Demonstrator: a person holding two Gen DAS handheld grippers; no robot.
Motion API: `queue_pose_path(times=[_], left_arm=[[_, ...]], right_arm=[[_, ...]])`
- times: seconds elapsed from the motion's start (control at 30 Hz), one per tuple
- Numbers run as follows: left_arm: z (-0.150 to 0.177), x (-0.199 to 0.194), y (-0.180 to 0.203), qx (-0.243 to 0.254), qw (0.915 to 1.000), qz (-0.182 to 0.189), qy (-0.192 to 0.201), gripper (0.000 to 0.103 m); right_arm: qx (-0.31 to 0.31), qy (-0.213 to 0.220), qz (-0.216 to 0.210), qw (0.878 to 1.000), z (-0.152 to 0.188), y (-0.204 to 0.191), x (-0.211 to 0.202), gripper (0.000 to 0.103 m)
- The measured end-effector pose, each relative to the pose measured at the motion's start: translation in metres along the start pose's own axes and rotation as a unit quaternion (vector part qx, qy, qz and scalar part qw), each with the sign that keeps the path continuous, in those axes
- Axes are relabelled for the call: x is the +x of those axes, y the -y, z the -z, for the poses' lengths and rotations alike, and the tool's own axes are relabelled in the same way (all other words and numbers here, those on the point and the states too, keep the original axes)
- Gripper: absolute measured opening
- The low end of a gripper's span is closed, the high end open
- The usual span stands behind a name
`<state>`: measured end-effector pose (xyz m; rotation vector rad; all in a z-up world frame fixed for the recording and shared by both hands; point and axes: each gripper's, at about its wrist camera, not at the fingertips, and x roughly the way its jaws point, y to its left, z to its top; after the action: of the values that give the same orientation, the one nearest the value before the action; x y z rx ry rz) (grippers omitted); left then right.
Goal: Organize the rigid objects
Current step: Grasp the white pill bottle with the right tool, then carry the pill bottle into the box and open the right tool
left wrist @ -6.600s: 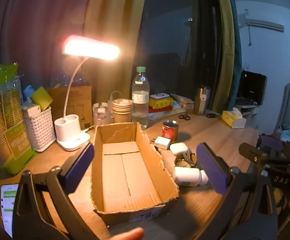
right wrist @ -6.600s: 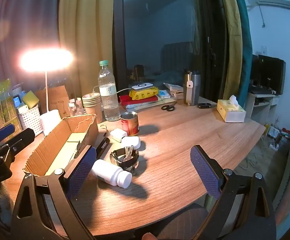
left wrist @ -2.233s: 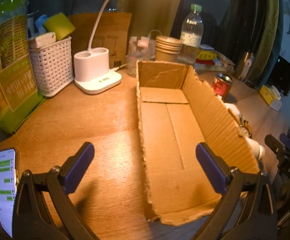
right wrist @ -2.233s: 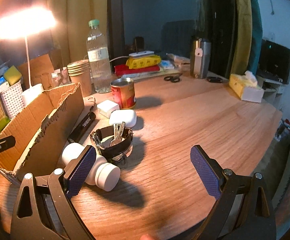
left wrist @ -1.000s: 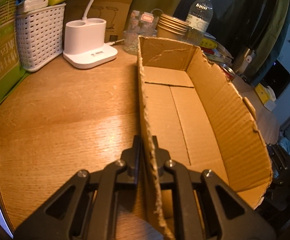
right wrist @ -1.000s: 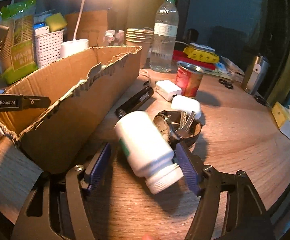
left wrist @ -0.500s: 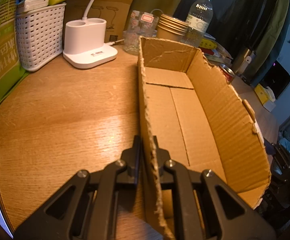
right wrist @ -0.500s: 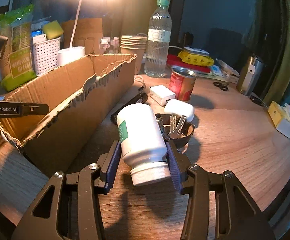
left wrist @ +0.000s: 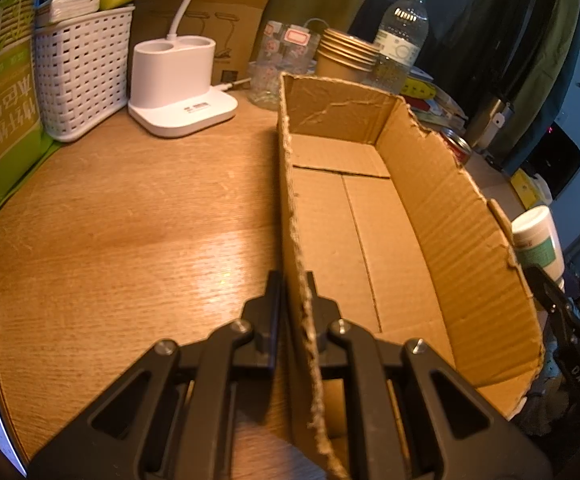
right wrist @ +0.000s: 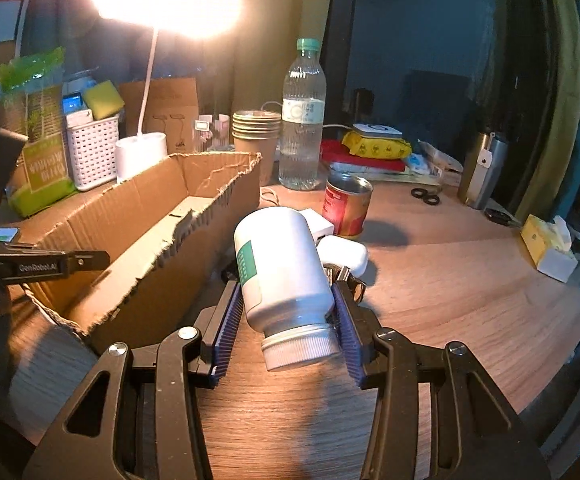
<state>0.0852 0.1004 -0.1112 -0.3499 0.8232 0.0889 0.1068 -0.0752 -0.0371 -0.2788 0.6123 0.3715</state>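
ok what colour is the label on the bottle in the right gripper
Green, on a white bottle; clearest in the right wrist view.

box (right wrist: 137, 216) left of bottle (right wrist: 281, 268), can (right wrist: 348, 210) behind

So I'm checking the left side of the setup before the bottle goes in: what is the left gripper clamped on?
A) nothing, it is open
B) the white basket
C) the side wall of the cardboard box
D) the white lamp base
C: the left gripper is shut on the near side wall of the cardboard box, one finger on each face.
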Motion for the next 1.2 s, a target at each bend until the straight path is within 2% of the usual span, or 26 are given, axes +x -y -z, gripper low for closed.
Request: queue_pose_path(times=[0.13, 0.27, 0.37, 0.53, 0.67, 1.0, 1.2], left_arm=[[0.0, 0.0, 0.0, 0.0, 1.0, 0.0, 0.0, 0.009], [0.0, 0.0, 0.0, 0.001, 1.0, 0.0, 0.0, 0.009], [0.0, 0.0, 0.001, 0.002, 1.0, 0.001, 0.001, 0.009], [0.001, 0.0, 0.001, 0.002, 1.0, 0.002, 0.001, 0.009], [0.001, 0.0, 0.001, 0.002, 1.0, 0.002, 0.002, 0.009], [0.0, -0.001, 0.002, 0.003, 1.0, 0.002, 0.003, 0.009], [-0.001, -0.001, 0.001, 0.002, 1.0, 0.002, 0.004, 0.009]], right_arm=[[0.003, 0.017, -0.006, 1.0, -0.009, -0.005, -0.01, 0.048], [0.025, 0.039, -0.043, 0.998, -0.025, -0.014, -0.023, 0.048], [0.008, 0.044, -0.063, 0.997, -0.034, -0.035, -0.023, 0.048], [-0.012, 0.03, -0.087, 0.996, -0.039, -0.062, -0.008, 0.048], [-0.003, 0.012, -0.11, 0.994, -0.041, -0.071, 0.002, 0.048], [-0.021, -0.026, -0.118, 0.992, -0.029, -0.087, 0.017, 0.048], [-0.022, -0.027, -0.132, 0.991, -0.028, -0.085, 0.016, 0.049]])
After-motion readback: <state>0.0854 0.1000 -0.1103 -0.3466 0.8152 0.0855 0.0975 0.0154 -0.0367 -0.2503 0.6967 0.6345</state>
